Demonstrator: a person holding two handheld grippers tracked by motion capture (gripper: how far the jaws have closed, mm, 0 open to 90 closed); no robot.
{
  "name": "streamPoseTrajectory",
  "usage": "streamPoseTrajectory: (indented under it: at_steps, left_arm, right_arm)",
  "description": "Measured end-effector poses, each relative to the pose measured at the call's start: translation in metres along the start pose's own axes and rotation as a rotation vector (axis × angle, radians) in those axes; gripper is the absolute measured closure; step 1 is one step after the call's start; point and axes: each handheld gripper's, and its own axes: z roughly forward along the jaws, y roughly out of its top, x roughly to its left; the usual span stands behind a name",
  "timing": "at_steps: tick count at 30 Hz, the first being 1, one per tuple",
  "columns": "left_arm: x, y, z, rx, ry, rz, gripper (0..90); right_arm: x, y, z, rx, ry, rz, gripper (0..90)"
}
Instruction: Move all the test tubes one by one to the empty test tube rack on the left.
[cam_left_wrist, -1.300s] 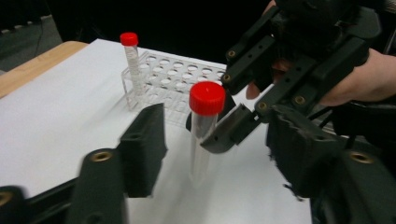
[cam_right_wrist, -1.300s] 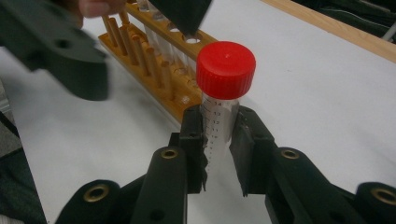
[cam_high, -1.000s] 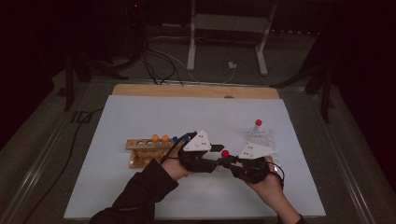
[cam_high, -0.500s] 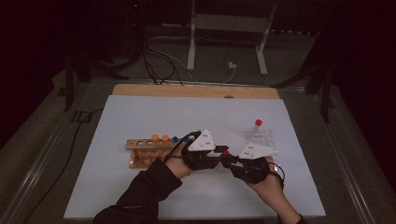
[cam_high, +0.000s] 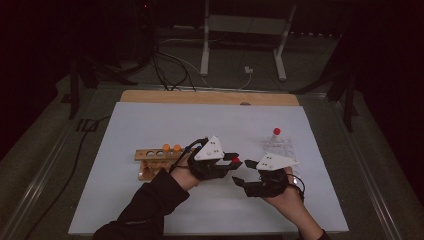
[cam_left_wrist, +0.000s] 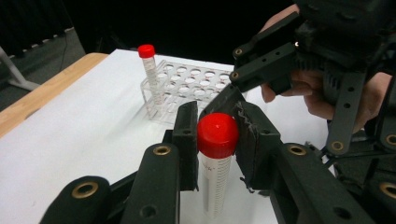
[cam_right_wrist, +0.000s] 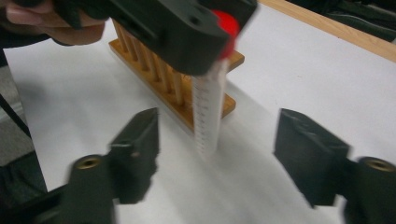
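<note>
So the left gripper (cam_left_wrist: 215, 140) has its fingers (cam_left_wrist: 186, 140) clamped snug on the red screw cap of a clear plastic graduated tube (cam_left_wrist: 216, 158), which hangs upright from that grip above the white desk sheet (cam_high: 150, 125), not resting in either rack. In the high view that same red-capped tube (cam_high: 235, 160) sits roughly mid-desk, right between the two hands, with the left gripper (cam_high: 231, 164) coming at it from the left. The right gripper (cam_high: 239, 180) is just beside it on the other side, and its fingers have just been opening: in the right gripper view they stand wide apart, one finger (cam_right_wrist: 140, 149) on each side of the tube (cam_right_wrist: 208, 112), with clear gaps, so nothing is pinched there. The tube is between them but they aren't touching it. Behind the tube in that view is the wooden tube rack (cam_right_wrist: 173, 79), and from above you can see it holds a couple of orange-capped tubes (cam_high: 171, 148). Off to the right is a clear plastic grid rack (cam_high: 285, 147) with one more red-capped tube (cam_high: 275, 135) standing upright at its far corner, well apart from the grippers. The right gripper view is a bit blurry, so I can't read the markings on the tube.
</note>
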Motion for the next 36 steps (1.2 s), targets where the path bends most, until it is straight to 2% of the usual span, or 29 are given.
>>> streamPoseTrajectory:
  at_steps: [6, 10, 15, 19, 27, 36]
  left_arm:
    - [0.003, 0.001, -0.02, 0.0, 0.03, -0.002, 72.0]
    - [0.007, -0.001, -0.033, -0.001, 0.055, -0.013, 72.0]
    - [0.011, -0.005, -0.052, 0.0, 0.092, -0.018, 71.9]
    - [0.014, -0.009, -0.066, 0.0, 0.119, -0.037, 71.9]
    - [0.017, -0.018, -0.092, 0.009, 0.172, -0.046, 71.9]
    - [0.027, -0.036, -0.128, 0.023, 0.261, -0.082, 71.9]
  right_arm:
    - [-0.003, 0.001, 0.0, -0.003, -0.011, 0.045, 4.8]
    - [-0.006, 0.001, 0.0, -0.007, -0.025, 0.068, 0.0]
    - [-0.008, 0.0, -0.003, -0.026, -0.002, 0.064, 0.0]
    - [-0.009, 0.0, -0.004, -0.026, -0.015, 0.054, 0.0]
    - [-0.009, 0.001, -0.006, -0.034, -0.023, 0.056, 0.0]
    - [-0.009, 0.002, -0.006, -0.042, -0.021, 0.053, 0.0]
